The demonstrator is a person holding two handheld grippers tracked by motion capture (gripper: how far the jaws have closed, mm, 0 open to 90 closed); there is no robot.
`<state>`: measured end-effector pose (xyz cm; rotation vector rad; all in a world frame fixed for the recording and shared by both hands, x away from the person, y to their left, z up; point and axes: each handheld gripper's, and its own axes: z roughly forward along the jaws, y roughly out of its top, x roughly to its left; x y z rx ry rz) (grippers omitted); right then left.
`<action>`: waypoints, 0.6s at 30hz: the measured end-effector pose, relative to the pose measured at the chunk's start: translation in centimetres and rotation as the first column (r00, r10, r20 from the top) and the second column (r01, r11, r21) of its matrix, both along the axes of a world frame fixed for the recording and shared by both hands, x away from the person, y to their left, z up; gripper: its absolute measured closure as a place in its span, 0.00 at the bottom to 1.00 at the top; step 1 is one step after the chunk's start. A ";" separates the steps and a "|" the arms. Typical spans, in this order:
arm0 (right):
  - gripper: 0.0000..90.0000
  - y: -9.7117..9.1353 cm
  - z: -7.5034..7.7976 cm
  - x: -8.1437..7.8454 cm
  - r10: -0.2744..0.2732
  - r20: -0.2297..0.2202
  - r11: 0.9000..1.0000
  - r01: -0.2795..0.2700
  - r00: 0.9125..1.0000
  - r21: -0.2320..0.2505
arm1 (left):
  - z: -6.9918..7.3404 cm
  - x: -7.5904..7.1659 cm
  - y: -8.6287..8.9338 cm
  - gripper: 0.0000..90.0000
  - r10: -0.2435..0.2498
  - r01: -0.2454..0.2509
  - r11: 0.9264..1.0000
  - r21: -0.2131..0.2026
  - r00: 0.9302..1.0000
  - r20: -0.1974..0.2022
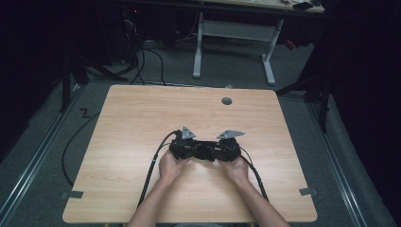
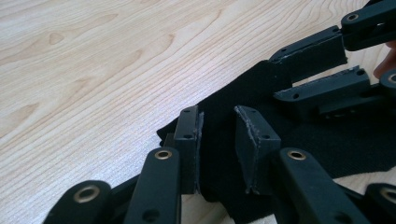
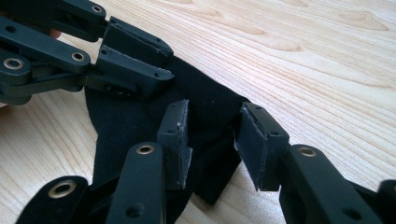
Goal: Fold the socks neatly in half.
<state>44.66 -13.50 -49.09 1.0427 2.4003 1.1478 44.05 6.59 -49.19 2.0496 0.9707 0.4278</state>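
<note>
Currently: handling black cloth (image 2: 219, 126) at bench (image 1: 142, 118) six o'clock | left claw (image 2: 218, 140) and right claw (image 3: 212, 140) both straddle cloth, pads apart | next: likely close and lift.

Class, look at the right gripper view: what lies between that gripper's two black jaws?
A fold of the black cloth lies between the right gripper jaws on the wooden table; a gap shows on each side.

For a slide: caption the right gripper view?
Right hand-held gripper open astride black cloth on table, left hand-held gripper opposite.
</note>
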 end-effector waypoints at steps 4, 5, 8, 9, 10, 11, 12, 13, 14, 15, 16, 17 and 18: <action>0.65 -0.2 0.3 -0.1 -0.008 0.004 1.000 0.008 1.000 0.009 | 0.6 -0.2 0.2 0.68 0.020 -0.020 1.000 -0.009 1.000 0.005; 0.64 -0.4 0.5 -0.2 -0.008 0.004 1.000 0.008 1.000 0.016 | 0.7 -0.2 0.4 0.63 0.028 -0.027 0.999 -0.025 1.000 0.001; 0.61 -1.0 1.1 -0.4 -0.010 0.011 0.999 0.010 1.000 0.046 | 1.4 -0.6 1.5 0.55 0.045 -0.045 0.995 -0.093 0.999 0.004; 0.60 -1.4 1.4 -0.5 -0.015 0.018 0.998 0.014 1.000 0.065 | 1.8 -1.0 2.0 0.53 0.050 -0.048 0.993 -0.112 0.999 0.014; 0.60 -2.1 1.9 -0.8 -0.019 0.027 0.995 0.016 0.999 0.096 | 1.9 -1.3 2.3 0.51 0.053 -0.051 0.991 -0.120 0.998 0.019; 0.59 -2.5 2.1 -1.1 -0.024 0.029 0.993 0.020 0.999 0.113 | 2.1 -1.7 2.9 0.50 0.062 -0.058 0.990 -0.129 0.998 0.023; 0.59 -3.1 2.3 -1.4 -0.027 0.038 0.992 0.022 0.999 0.127 | 2.1 -2.2 3.6 0.48 0.076 -0.073 0.989 -0.130 0.997 0.022; 0.59 -4.0 2.4 -1.9 -0.036 0.049 0.992 0.030 0.998 0.122 | 2.0 -2.4 4.1 0.47 0.086 -0.083 0.988 -0.129 0.996 0.020; 0.59 -4.5 2.4 -2.2 -0.046 0.055 0.993 0.039 0.997 0.113 | 1.7 -2.9 5.0 0.47 0.110 -0.108 0.987 -0.121 0.994 0.012; 0.58 -5.4 2.1 -2.6 -0.069 0.059 0.994 0.063 0.996 0.094 | 1.3 -3.2 5.8 0.46 0.132 -0.131 0.985 -0.109 0.991 0.005; 0.57 -6.2 1.8 -2.8 -0.092 0.066 0.994 0.087 0.994 0.073 | 1.0 -3.4 6.4 0.45 0.151 -0.151 0.983 -0.102 0.988 -0.003; 0.57 -6.8 1.5 -3.0 -0.110 0.071 0.993 0.106 0.991 0.052 | 0.5 -3.7 7.4 0.45 0.183 -0.183 0.979 -0.085 0.983 -0.017; 0.56 -7.8 1.0 -3.1 -0.139 0.065 0.990 0.137 0.988 0.026 | 0.2 -3.9 8.3 0.44 0.209 -0.210 0.975 -0.072 0.978 -0.024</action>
